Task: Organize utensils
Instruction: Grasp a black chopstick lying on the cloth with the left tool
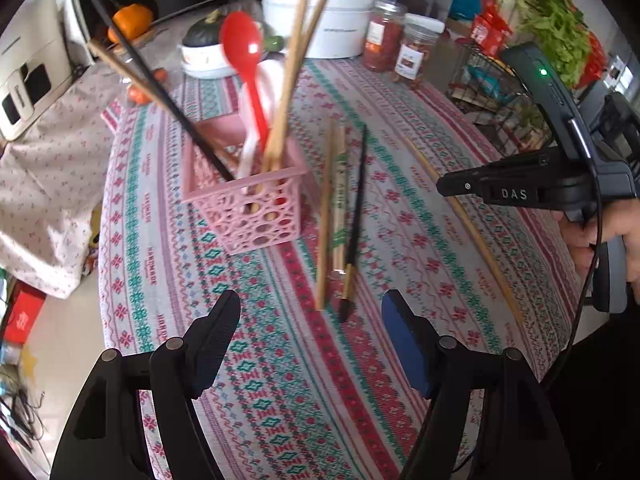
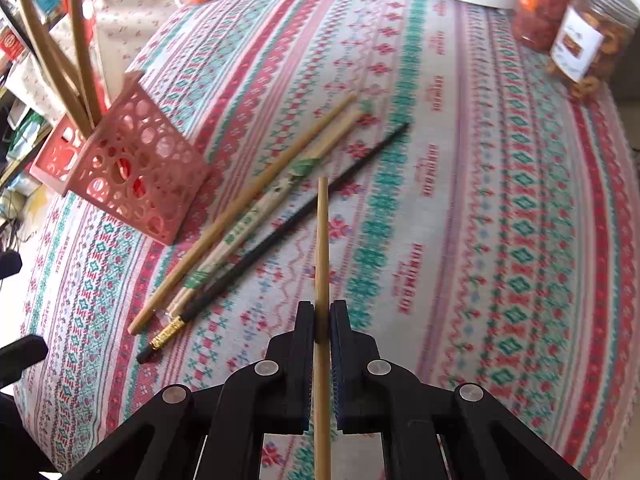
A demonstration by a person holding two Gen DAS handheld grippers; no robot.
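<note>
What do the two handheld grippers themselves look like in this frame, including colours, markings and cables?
Both are matte black plastic. The left gripper has wedge-shaped fingers with blue pads and round silver pivot pins. The right gripper has the same build, with ribbed blue pads. From the side it shows white "DAS" lettering, a green indicator light and a thin black cable. No sleeve is visible.

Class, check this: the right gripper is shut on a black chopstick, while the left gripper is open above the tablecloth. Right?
Not quite. The right gripper is shut on a bamboo chopstick, not a black one, as the right wrist view shows. The left gripper is open.
</note>
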